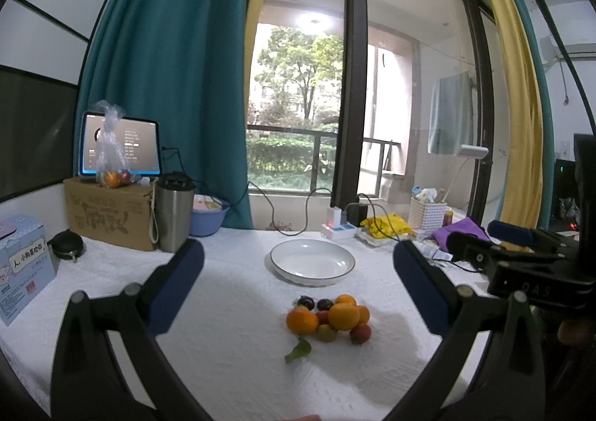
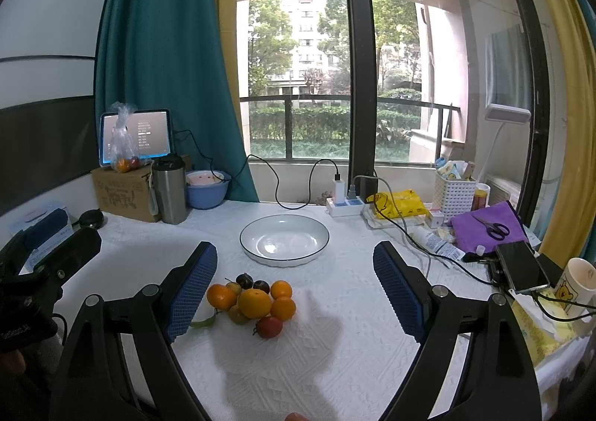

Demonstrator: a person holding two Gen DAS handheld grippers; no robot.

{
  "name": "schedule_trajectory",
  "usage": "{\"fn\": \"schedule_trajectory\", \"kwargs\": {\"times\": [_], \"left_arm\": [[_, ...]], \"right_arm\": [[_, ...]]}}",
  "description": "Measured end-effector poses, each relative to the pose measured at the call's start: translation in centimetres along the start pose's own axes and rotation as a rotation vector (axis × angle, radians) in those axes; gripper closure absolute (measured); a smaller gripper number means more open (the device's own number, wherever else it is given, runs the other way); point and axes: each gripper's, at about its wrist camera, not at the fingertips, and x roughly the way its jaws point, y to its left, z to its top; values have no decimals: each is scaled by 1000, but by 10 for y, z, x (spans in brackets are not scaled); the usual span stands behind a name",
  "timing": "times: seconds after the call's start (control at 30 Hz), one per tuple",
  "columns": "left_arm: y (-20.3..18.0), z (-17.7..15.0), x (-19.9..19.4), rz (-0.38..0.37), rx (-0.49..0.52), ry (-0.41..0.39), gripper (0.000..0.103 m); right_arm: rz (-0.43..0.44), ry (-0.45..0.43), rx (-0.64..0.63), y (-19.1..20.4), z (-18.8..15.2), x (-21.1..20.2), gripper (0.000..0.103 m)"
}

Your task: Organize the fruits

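On the white tablecloth (image 2: 335, 365) a pile of fruits (image 2: 253, 303) was seen at 6 o'clock of the empty plate (image 2: 285, 257), its smaller dark pieces half hidden behind the oranges (image 1: 343, 316). No clear long axis could be made out. Both the left gripper (image 1: 298, 283) and the right gripper (image 2: 294, 283) were held wide and empty, the pile lying toward 7 o'clock between the right one's fingers.

Back left of worktop (image 2: 298, 365): tablet (image 2: 149, 134) upright on cardboard box (image 2: 119, 194), steel tumbler (image 2: 169, 194) beside blue basin (image 2: 206, 192). Right side: power strip (image 2: 344, 205), white basket (image 2: 454, 194), scissors (image 2: 493, 227) on purple cloth (image 2: 480, 235), phone (image 2: 521, 266), mug (image 2: 575, 281).
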Motion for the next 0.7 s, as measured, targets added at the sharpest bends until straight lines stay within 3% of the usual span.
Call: {"fn": "schedule_trajectory", "kwargs": {"times": [0.7], "left_arm": [[-6, -5, 3, -14, -7, 21, 1]], "right_arm": [[1, 26, -4, 0, -2, 7, 15]]}}
